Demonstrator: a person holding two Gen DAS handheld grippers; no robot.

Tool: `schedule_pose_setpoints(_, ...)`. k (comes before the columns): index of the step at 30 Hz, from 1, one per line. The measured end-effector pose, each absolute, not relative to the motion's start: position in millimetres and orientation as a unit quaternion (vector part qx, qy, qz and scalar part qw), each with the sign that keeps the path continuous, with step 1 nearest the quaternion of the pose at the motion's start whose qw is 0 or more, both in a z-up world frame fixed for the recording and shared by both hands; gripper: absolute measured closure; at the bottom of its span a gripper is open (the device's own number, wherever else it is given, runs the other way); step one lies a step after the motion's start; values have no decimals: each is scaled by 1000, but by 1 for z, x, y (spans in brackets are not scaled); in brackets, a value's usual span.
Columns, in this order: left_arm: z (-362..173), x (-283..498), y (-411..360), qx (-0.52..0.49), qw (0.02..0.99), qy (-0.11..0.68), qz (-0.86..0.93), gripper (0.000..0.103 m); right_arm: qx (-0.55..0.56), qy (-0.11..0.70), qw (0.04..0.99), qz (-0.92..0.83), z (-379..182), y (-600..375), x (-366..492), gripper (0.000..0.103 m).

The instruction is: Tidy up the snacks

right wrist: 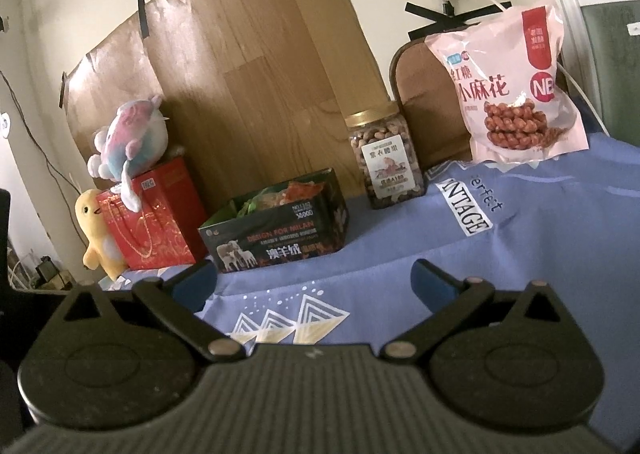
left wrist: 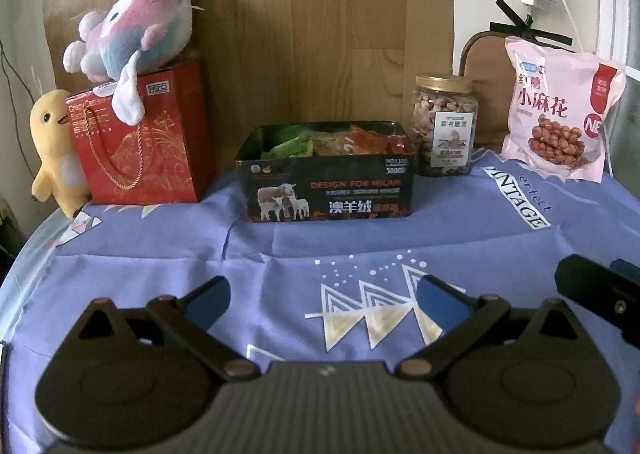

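Both my grippers, left (left wrist: 322, 298) and right (right wrist: 314, 282), hover spread wide, empty. Black box (left wrist: 326, 190) at 12 o'clock holds snack packets; nut jar (left wrist: 446, 126), pink twist-snack bag (left wrist: 560, 110) at 1–2 o'clock. Sorted or pending, unclear.

left gripper (left wrist: 322, 296): black body, ribbed grey centre, round side housings, copper pivot pins, blue pads (left wrist: 442, 304) | right gripper (right wrist: 314, 280): same build
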State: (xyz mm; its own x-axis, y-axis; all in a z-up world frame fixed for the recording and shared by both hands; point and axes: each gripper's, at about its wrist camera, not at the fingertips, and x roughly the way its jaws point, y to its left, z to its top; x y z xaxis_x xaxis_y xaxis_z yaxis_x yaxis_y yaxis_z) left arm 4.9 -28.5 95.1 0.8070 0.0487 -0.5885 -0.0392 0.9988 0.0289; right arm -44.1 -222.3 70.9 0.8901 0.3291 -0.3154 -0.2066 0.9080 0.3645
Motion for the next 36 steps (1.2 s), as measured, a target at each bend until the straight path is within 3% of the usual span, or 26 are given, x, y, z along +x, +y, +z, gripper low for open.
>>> schedule_pose_setpoints(36, 87, 20, -26, 1, 938, 346, 28, 0, 171, 197, 955, 140, 66, -227, -41, 0)
